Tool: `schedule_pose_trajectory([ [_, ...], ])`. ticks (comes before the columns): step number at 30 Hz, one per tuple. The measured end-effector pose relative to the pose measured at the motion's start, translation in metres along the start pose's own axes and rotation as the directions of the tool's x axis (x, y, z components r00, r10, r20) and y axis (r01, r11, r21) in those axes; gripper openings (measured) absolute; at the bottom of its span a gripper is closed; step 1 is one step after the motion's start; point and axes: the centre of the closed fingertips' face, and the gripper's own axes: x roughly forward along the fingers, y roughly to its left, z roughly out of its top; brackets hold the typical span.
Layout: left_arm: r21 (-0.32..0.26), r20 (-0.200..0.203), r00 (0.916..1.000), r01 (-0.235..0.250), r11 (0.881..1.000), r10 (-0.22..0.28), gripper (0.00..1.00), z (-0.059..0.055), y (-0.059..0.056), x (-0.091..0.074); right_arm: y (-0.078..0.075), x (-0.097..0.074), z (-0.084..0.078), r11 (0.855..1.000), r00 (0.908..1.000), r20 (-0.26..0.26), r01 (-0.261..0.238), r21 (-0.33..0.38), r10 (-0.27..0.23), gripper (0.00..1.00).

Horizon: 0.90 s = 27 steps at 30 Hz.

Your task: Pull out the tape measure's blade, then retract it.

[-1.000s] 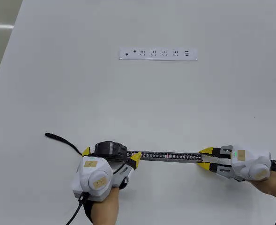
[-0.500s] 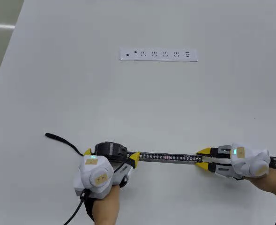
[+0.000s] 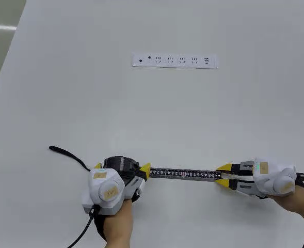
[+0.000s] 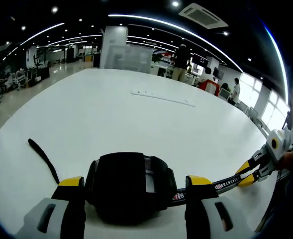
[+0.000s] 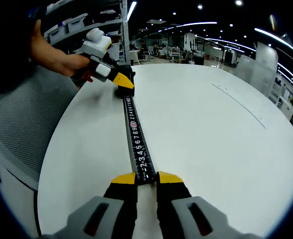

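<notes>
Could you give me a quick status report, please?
Left gripper shut on case. Right gripper shut on blade, drawn out flat along table. Power strip far off, not in the way.

This is a large open-plan lab or workshop hall. A wide white bench [image 3: 64,103] carries a power strip [image 3: 175,60]. Long ceiling light strips [image 4: 151,20] and a ceiling air-conditioning unit [image 4: 203,15] run overhead. Racks of storage bins [image 5: 74,25], standing people [image 4: 180,59] and bright windows [image 4: 245,84] lie beyond.
</notes>
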Motion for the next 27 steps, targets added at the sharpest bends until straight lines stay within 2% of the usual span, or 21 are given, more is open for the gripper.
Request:
schedule_pose_trajectory([
  [5, 0.003, -0.006, 0.9997, -0.022, 1.0, 0.022, 0.71, -0.0026, 0.0051, 0.0017, 0.0, -0.0001, -0.0004, 1.0, 1.0, -0.005, 0.001, 0.001, -0.001, 0.11],
  [19, 0.017, 0.013, 0.9994, -0.032, 0.999, 0.032, 0.69, -0.0058, 0.0058, 0.0025, 0.0001, -0.0011, -0.0007, 1.0, 0.9999, -0.013, 0.0, 0.006, 0.0, 0.11],
  [27, 0.008, -0.007, 0.9991, -0.041, 0.999, 0.041, 0.67, -0.0065, 0.007, 0.0027, -0.0004, -0.0014, -0.0014, 1.0, 0.9996, -0.028, -0.006, -0.003, 0.006, 0.11],
])
